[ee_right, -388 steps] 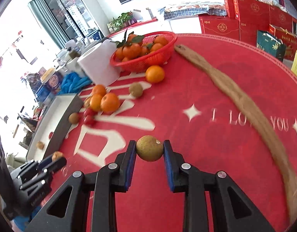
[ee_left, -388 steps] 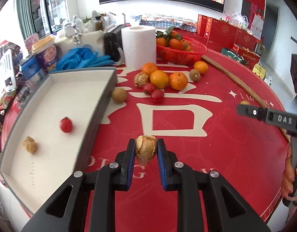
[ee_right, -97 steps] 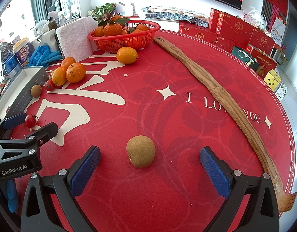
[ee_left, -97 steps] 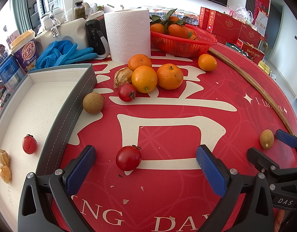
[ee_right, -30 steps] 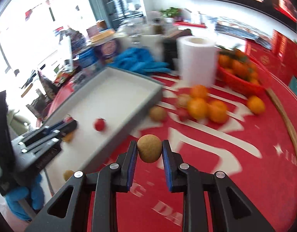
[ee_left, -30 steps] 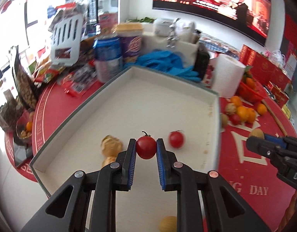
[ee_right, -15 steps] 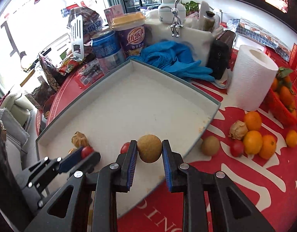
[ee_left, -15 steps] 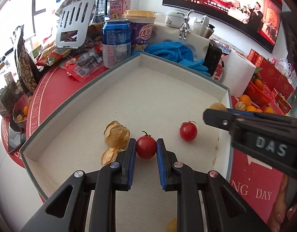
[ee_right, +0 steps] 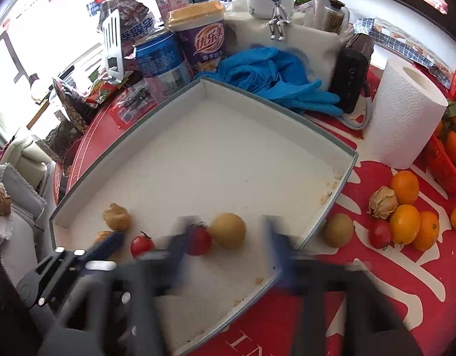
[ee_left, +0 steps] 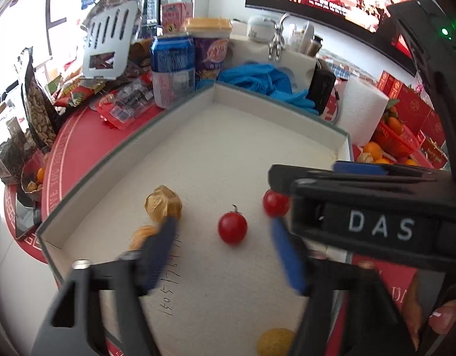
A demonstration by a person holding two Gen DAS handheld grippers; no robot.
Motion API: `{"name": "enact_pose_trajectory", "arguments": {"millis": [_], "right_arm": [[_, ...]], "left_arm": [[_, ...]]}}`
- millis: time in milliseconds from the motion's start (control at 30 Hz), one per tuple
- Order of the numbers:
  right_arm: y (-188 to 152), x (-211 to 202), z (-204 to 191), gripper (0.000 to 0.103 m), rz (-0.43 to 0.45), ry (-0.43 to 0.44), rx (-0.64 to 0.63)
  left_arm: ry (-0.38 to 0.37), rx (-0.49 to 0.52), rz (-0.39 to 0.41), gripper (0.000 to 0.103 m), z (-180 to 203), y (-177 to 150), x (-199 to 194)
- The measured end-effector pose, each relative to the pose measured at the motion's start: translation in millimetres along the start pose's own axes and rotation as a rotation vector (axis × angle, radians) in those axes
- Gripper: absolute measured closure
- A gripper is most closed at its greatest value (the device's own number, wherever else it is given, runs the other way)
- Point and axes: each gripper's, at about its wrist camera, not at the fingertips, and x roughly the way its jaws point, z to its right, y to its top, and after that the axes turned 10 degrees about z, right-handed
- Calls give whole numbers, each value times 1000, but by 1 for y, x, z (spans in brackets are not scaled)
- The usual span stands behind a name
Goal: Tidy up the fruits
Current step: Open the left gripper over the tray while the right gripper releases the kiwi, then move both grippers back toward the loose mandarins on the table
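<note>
A grey-walled white tray holds the sorted fruit. My left gripper is open around a red cherry tomato lying on the tray floor; a second tomato and two husked physalis lie beside it. My right gripper is open, blurred, with a brown longan lying on the tray between its fingers, next to a tomato. The right gripper's body crosses the left wrist view.
On the red table right of the tray lie another longan, a tomato, a physalis and several oranges. A paper towel roll, blue gloves, cans and snack packs crowd the tray's far side.
Both grippers have opened. The left one let go of the cherry tomato and the right one let go of the longan; both fruits now lie on the tray floor.
</note>
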Motion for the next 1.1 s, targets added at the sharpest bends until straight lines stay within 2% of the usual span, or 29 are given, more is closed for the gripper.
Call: {"name": "enact_pose_trajectory", "arguments": {"millis": [67, 233, 267, 300, 467, 633, 733, 900, 1000, 1100], "right_arm": [[3, -4, -5, 19, 23, -31, -24], [10, -17, -2, 19, 54, -11, -9], [12, -21, 0, 6, 61, -15, -1], [12, -25, 3, 0, 72, -18, 10], [11, -53, 28, 0, 129, -34, 75], [0, -75, 63, 0, 136, -76, 139], [-18, -88, 97, 0, 116, -137, 186], [-58, -101, 155, 0, 40, -259, 258], [-80, -109, 177, 0, -5, -334, 242], [-102, -118, 196, 0, -40, -419, 211]], "left_arm": [[15, 16, 10, 23, 2, 1, -2], [41, 47, -7, 23, 6, 2, -4], [41, 47, -5, 22, 7, 3, -5], [41, 49, -1, 21, 8, 4, -8], [45, 88, 9, 21, 22, 9, -17], [24, 119, 6, 21, 42, 11, -26], [-11, 150, 7, 21, 60, 12, -33], [-116, 215, -22, 21, 99, 9, -37], [-180, 243, -61, 21, 126, 5, -31], [-196, 279, -83, 21, 152, 3, -20]]}}
